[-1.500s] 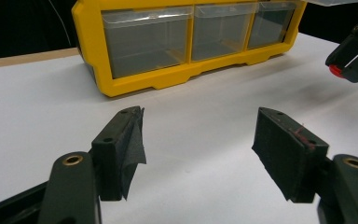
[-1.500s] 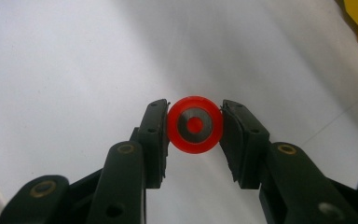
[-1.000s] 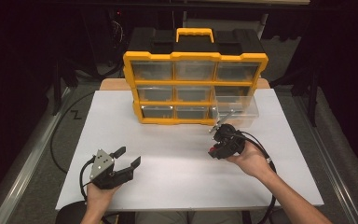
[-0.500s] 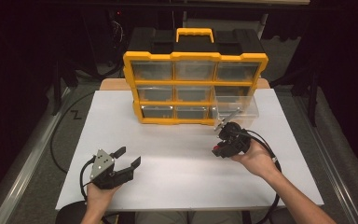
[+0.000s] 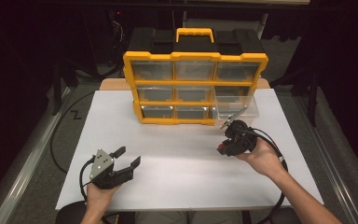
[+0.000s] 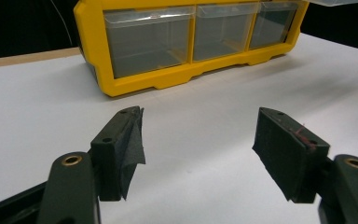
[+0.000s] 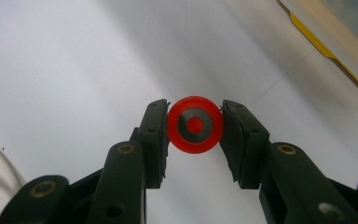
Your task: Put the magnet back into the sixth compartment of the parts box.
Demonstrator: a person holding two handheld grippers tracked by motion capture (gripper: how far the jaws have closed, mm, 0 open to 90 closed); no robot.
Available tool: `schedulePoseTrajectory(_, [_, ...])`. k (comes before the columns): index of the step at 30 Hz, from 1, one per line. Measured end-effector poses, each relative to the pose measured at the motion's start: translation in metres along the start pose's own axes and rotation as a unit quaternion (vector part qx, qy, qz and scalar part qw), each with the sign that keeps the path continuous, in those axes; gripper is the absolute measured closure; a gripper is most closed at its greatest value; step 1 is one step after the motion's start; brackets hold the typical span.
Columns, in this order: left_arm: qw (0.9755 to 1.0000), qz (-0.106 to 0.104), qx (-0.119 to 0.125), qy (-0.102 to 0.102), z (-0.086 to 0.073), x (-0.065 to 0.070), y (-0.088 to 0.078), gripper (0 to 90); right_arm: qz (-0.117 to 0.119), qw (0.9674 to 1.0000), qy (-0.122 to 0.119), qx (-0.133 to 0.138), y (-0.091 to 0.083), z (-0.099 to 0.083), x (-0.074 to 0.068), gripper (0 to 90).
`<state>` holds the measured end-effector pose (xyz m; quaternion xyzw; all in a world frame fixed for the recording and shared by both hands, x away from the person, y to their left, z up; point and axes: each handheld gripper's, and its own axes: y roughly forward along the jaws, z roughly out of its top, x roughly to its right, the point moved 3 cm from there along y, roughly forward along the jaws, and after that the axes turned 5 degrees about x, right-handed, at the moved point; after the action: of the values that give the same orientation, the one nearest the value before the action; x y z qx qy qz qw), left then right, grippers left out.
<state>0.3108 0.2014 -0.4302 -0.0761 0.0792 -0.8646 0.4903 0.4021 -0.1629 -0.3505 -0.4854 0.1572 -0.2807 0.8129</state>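
A yellow and black drawer organiser (image 5: pixel 195 81) stands at the back of the white table (image 5: pixel 182 163); its clear drawers (image 6: pixel 149 39) look empty. One clear drawer (image 5: pixel 237 108) at its lower right is pulled out. My right gripper (image 5: pixel 223 149) is in front of that drawer, shut on a small red ring with a grey and red centre (image 7: pixel 195 124); the ring sits squarely between both pads above the table. My left gripper (image 5: pixel 127 157) rests low near the front left, open, with nothing between its fingers (image 6: pixel 286 156).
A wooden board edge (image 5: pixel 112 84) shows behind the table. Cables (image 5: pixel 63 135) trail over the floor on the left. Metal rails (image 5: pixel 23 163) run along both sides. Bare white tabletop lies between the two grippers.
My right gripper has drifted slightly right and towards the front with the red ring. The left gripper has stayed where it was.
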Motion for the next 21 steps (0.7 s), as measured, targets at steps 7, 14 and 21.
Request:
schedulePoseTrajectory(7, [1.0,0.0,0.0,0.0,0.0,0.0,0.0,32.8,-0.002,1.0,0.002,0.002,-0.007,-0.002,0.002,64.6])
schedulePoseTrajectory(14, [1.0,0.0,0.0,0.0,0.0,0.0,0.0,32.8,-0.006,1.0,0.001,0.008,-0.017,-0.001,0.004,64.6])
schedulePoseTrajectory(21, [1.0,0.0,0.0,0.0,0.0,0.0,0.0,32.9,-0.006,0.9999,0.006,0.011,-0.024,0.001,0.006,64.6])
